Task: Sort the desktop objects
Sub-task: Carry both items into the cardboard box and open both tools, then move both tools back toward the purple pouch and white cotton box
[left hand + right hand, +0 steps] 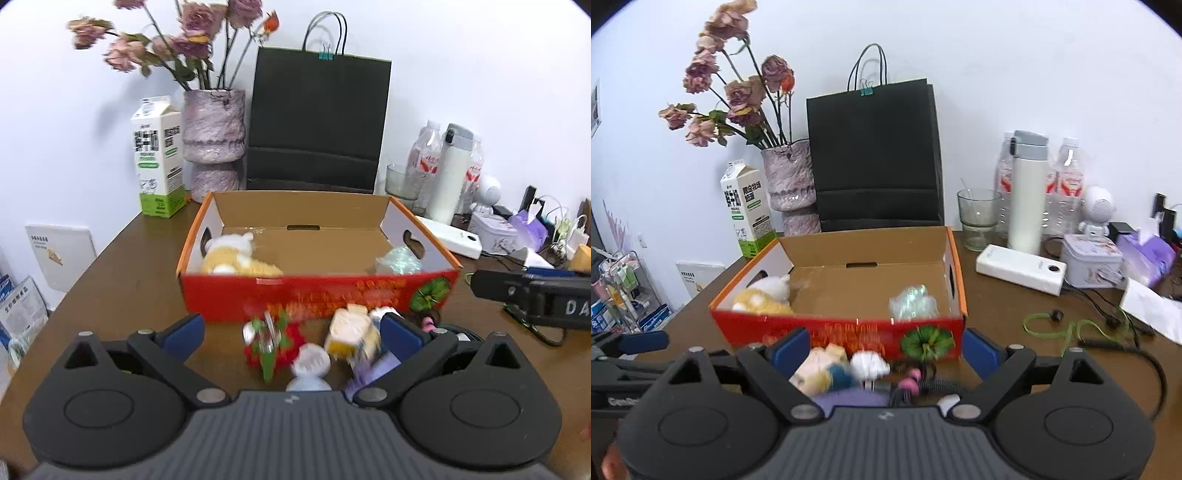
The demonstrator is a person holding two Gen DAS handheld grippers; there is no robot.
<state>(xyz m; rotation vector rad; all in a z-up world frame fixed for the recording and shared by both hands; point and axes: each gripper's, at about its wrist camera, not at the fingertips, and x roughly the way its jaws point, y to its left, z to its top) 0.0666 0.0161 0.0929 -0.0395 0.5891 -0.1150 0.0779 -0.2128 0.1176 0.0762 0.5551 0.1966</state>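
I take the red cardboard box [317, 295] as my landmark. It sits open-topped in the middle of the desk [122, 266], and two things are already inside it: a yellow and white plush toy [231, 254] at its left end and a pale green crinkly bundle [399, 260] at its right end.

What is left to sort lies in a loose pile on the desk just in front of the box's near wall. In the left wrist view I make out a red and green toy [271, 345], a white rounded piece [310, 363] and a yellow and white soft toy [352, 334]; all are blurred, so I cannot name them better or judge any long axis. In the right wrist view the same soft toy [822, 369] shows beside a white fluffy piece [870, 363] and a pink and black item [910, 384].

The left tongs [291, 330] stand wide, nothing between the pads, and the red and green toy lies straight ahead of them, below the gap. The right tongs [886, 349] are also wide and empty, over the right part of the pile. I judge each hand nearest to its own side of the pile, so the next pick means dropping straight down and forward onto one piece.
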